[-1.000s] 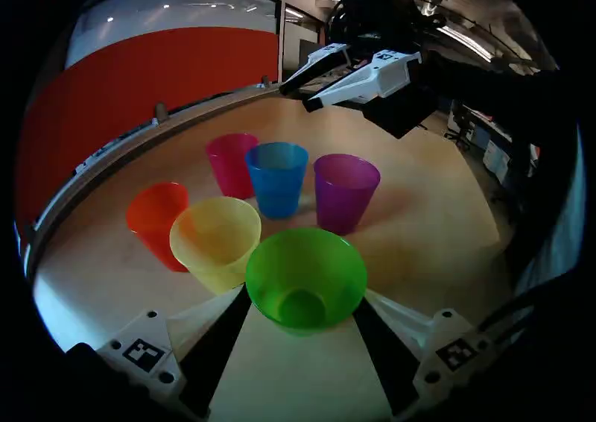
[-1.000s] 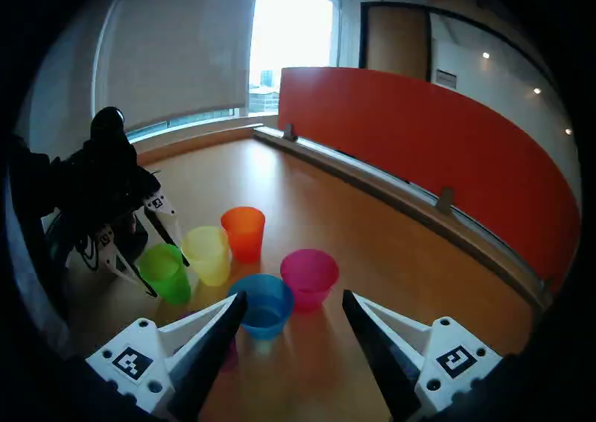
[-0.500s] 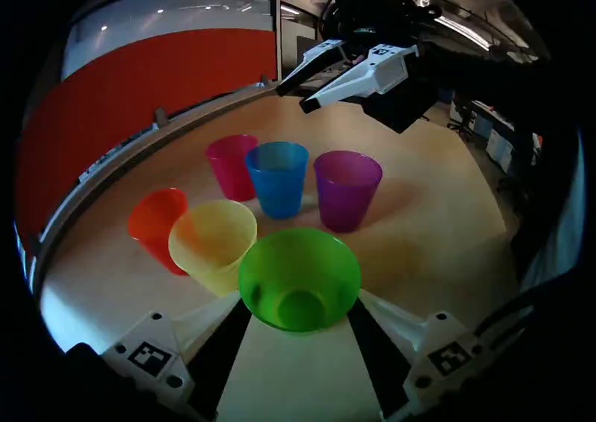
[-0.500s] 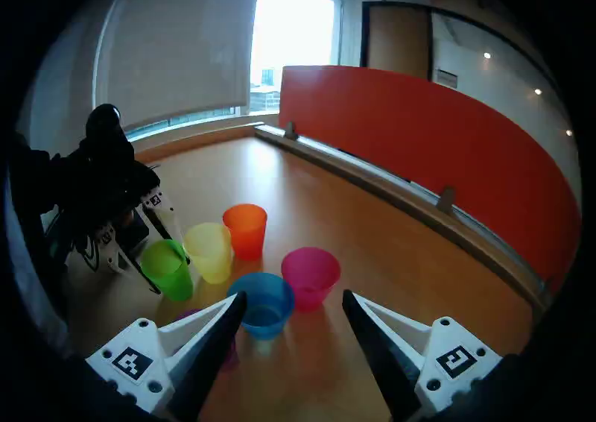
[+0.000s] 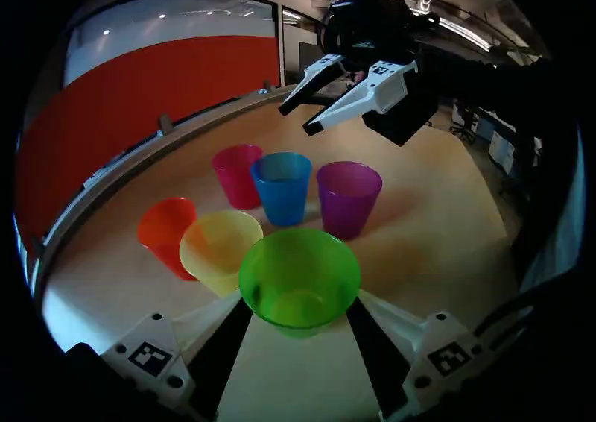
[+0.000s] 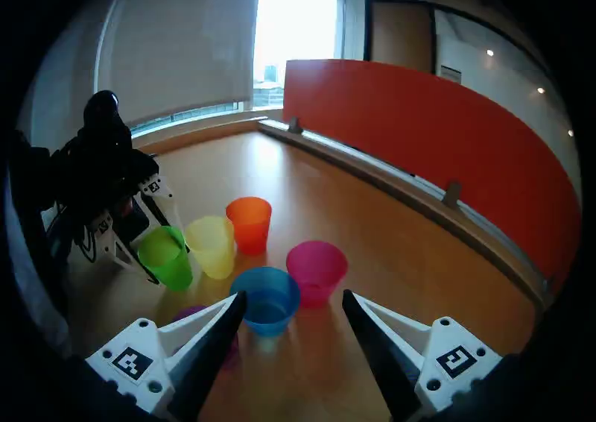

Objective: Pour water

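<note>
Green plastic fills the gap in our left gripper [image 5: 298,304]: its fingers press on both sides of the green cup [image 5: 300,284], though we cannot tell if the cup rests on the wooden table [image 5: 439,221]. Close beyond stand the yellow cup [image 5: 220,247], orange cup [image 5: 165,224], pink cup [image 5: 237,170], blue cup [image 5: 281,187] and purple cup [image 5: 348,194]. Our right gripper [image 6: 293,297] hangs above them, fingers spread wide and touching nothing.
</note>
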